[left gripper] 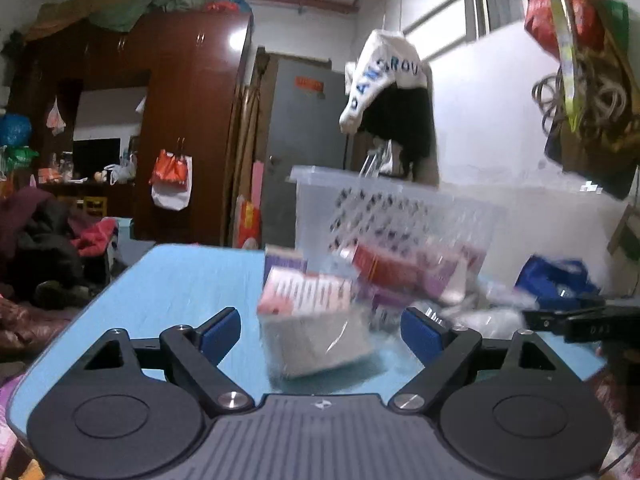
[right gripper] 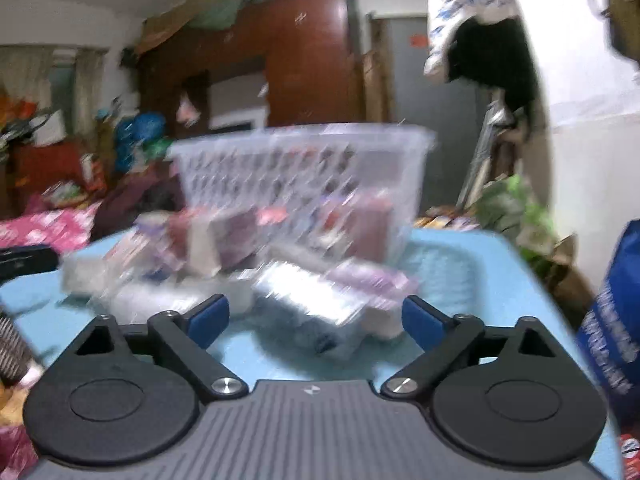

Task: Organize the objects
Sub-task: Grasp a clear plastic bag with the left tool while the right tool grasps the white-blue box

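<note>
A clear plastic basket (left gripper: 320, 200) (right gripper: 304, 160) stands on the blue table (left gripper: 180, 280) (right gripper: 460, 272). Several boxes lie in front of it. A white box with a pink and red top (left gripper: 312, 320), wrapped in clear film, lies just beyond my left gripper (left gripper: 320, 330), which is open and empty. A red box (left gripper: 384, 268) leans against the basket. In the blurred right wrist view, a silvery white box (right gripper: 312, 300) and a purple box (right gripper: 372, 280) lie just beyond my right gripper (right gripper: 316, 320), which is open and empty.
A blue bag (left gripper: 556, 280) (right gripper: 616, 320) stands at the table's right side. The other gripper's black tip (left gripper: 580, 318) (right gripper: 24, 260) shows at each view's edge. A dark wardrobe (left gripper: 180, 120), a grey door (left gripper: 308, 140) and hanging clothes (left gripper: 392, 92) stand behind.
</note>
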A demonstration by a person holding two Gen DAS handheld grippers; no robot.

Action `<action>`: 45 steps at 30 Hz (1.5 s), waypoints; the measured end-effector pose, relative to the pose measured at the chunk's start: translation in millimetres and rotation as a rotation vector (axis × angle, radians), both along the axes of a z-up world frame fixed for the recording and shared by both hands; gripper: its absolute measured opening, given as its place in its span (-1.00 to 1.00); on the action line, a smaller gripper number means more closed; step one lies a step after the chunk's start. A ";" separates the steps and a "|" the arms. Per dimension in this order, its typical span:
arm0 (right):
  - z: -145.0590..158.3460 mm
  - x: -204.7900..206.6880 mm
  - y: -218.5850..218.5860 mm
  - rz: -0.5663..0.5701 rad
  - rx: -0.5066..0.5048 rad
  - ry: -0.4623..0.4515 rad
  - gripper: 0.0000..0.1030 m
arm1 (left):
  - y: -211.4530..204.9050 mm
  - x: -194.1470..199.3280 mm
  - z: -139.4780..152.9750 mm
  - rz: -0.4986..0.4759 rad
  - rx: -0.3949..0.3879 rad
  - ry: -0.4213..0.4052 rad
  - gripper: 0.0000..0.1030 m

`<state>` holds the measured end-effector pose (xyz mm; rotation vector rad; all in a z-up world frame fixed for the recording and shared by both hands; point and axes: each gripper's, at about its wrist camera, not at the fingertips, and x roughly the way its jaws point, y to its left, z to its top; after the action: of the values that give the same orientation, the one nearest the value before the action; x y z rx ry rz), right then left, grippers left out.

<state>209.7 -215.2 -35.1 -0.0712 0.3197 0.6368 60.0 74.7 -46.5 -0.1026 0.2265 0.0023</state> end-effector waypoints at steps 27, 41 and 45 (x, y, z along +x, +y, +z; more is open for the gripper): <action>-15.2 -3.0 4.3 0.081 -0.005 0.000 -0.05 | -2.1 18.8 -15.9 -0.066 -0.045 0.067 0.74; -14.0 -8.2 -12.9 0.056 0.057 -0.012 -0.07 | 4.2 23.2 -12.5 -0.042 -0.123 0.057 0.06; -11.8 -8.8 -16.6 0.050 0.068 -0.021 -0.08 | 8.1 11.0 -7.4 -0.035 -0.130 0.000 0.04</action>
<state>200.9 -231.7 -46.9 -0.0205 0.2761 0.6957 71.0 82.8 -53.9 -0.2284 0.2283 -0.0472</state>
